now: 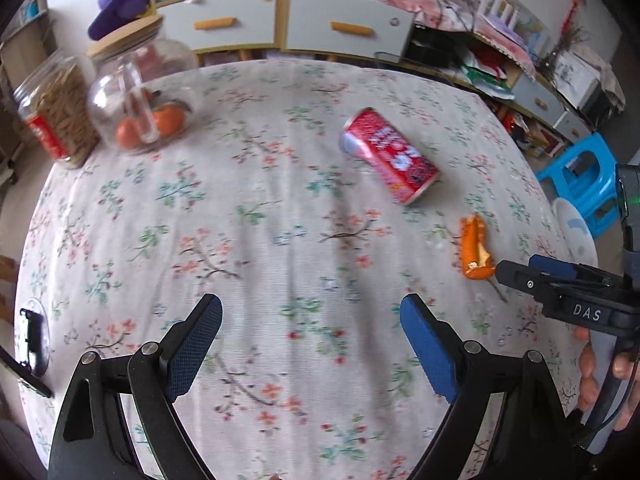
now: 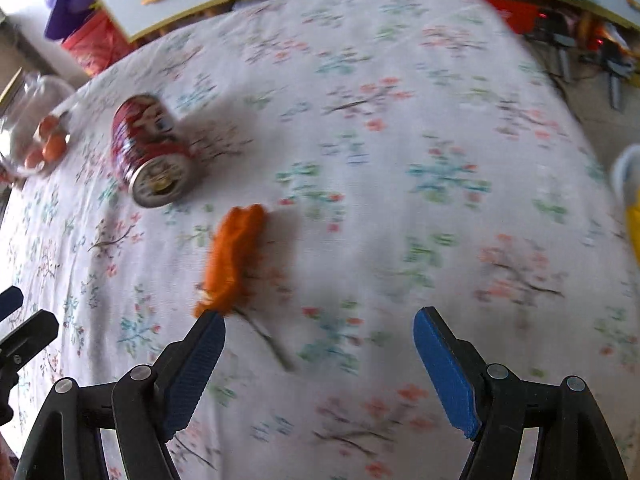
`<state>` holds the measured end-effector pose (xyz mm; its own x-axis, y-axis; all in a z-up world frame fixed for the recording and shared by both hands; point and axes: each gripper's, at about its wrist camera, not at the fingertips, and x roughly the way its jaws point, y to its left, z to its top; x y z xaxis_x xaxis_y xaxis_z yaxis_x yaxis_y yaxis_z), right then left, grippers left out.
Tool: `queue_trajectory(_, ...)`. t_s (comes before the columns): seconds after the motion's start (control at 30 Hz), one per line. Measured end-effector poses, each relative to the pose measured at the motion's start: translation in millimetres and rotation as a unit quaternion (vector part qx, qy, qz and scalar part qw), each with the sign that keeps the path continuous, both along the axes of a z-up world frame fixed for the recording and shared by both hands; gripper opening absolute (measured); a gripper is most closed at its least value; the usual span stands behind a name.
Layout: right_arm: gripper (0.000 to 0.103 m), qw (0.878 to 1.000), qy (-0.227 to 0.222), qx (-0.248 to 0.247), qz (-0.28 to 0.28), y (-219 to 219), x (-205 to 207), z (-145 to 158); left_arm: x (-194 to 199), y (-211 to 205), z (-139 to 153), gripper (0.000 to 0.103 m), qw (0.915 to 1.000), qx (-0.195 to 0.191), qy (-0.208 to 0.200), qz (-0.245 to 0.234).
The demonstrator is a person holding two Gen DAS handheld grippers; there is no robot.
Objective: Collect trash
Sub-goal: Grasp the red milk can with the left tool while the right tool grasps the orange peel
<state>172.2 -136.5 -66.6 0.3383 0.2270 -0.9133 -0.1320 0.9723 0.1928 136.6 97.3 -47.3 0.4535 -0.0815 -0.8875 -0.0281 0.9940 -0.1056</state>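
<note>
**Holding both grippers open over the flowered table**

Holding my left gripper (image 1: 311, 344) above the flowered tablecloth (image 1: 260, 220), I see its two blue pads spread wide with only cloth between them. My right gripper (image 2: 319, 354) is also spread wide and grips nothing; its left fingertip (image 2: 211, 324) is just at the near end of the orange peel (image 2: 234, 258), though I cannot tell if it touches.

The red can (image 1: 390, 156) lies on its side on the cloth, near the peel but apart from it. In the right wrist view its metal end faces me.

At the far left edge of the table stands a clear glass jar (image 1: 140, 92) with a wooden lid, and some orange fruits (image 1: 168, 120) are inside. Beside it is a second jar (image 1: 56, 112) with a red label, full of something brown that I cannot identify.

Behind the table there is a cabinet with grey drawers (image 1: 280, 20), and a blue plastic stool (image 1: 580, 184) is at the right.

The right wrist view is blurred, and a white and yellow thing (image 2: 630, 200) at its right edge is cut off.
</note>
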Motion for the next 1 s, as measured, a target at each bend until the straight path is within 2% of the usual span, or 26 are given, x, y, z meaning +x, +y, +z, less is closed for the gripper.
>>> queue_trajectory(0.17, 0.082, 1.0, -0.004, 0.003, 0.027, 26, 6, -7, 3, 17, -1, 0.092, 0.9997, -0.01, 0.004, 0.021)
queue_trajectory(0.43, 0.081, 1.0, -0.006, -0.013, 0.026, 38, 14, -19, 5, 26, 1, 0.092, 0.999, -0.024, 0.004, 0.037)
queue_trajectory(0.5, 0.073, 0.999, -0.017, -0.027, 0.028, 40, 14, -19, 7, 25, 0, 0.092, 0.999, -0.025, 0.005, 0.038)
queue_trajectory(0.53, 0.063, 0.999, -0.021, -0.033, 0.03, 42, 15, -19, 7, 24, 0, 0.092, 0.999, -0.025, 0.006, 0.037)
queue_trajectory(0.57, 0.048, 0.998, -0.025, -0.04, 0.035, 43, 15, -18, 9, 22, 0, 0.092, 0.999, -0.027, 0.006, 0.036)
queue_trajectory(0.6, 0.038, 0.998, -0.027, -0.045, 0.041, 44, 16, -18, 10, 21, 0, 0.092, 0.999, -0.028, 0.005, 0.036)
queue_trajectory(0.63, 0.019, 0.998, -0.027, -0.046, 0.045, 44, 18, -17, 12, 19, -1, 0.092, 0.9989, -0.029, 0.005, 0.036)
queue_trajectory(0.67, 0.008, 0.998, -0.026, -0.04, 0.045, 42, 20, -15, 14, 16, -1, 0.092, 0.9989, -0.03, 0.004, 0.035)
queue_trajectory(0.87, 0.006, 0.999, -0.029, -0.018, 0.02, 20, 29, -7, 31, -4, -10, 0.092, 0.9988, -0.035, 0.016, 0.03)
queue_trajectory(1.0, 0.005, 0.999, -0.035, -0.004, 0.005, 1, 31, 3, 44, -15, -16, 0.092, 0.9968, -0.064, 0.036, 0.032)
